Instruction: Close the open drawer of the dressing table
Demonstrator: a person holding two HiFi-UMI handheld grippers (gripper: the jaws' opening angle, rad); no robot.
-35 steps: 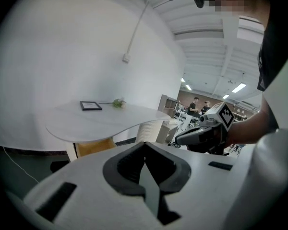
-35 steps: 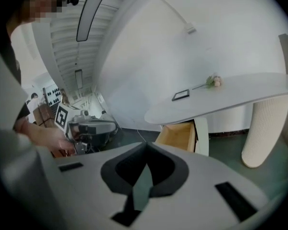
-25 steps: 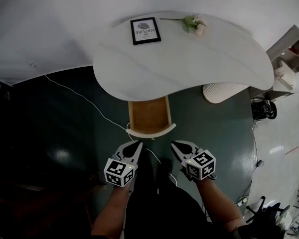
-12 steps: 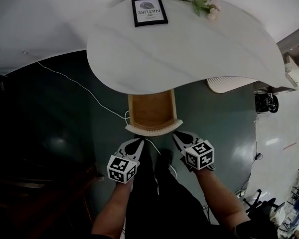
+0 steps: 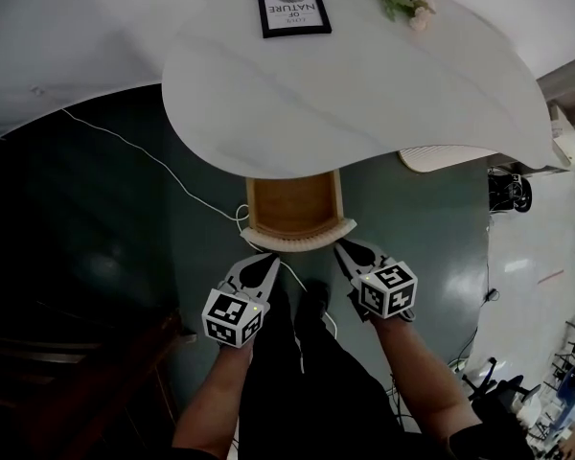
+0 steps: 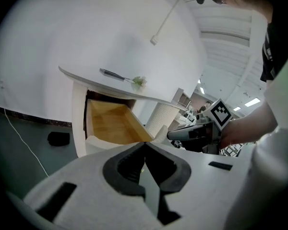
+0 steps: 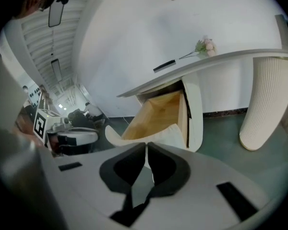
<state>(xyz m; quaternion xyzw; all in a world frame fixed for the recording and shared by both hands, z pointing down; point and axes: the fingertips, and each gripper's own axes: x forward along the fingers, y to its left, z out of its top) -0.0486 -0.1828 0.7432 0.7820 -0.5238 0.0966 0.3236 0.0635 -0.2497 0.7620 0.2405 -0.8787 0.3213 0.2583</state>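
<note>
Lining up to push the open drawer (image 5: 294, 204) shut.
The left gripper (image 5: 266, 259) and right gripper (image 5: 344, 246), jaws together and empty, are pointing at its front; an even push seems needed.

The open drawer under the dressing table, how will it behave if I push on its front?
The drawer looks like a stiff wooden box, empty as far as visible, so it probably slides in easily. Its curved white front is wide; pushing one end might skew it, so the left gripper and right gripper pressing together seems safer.
</note>
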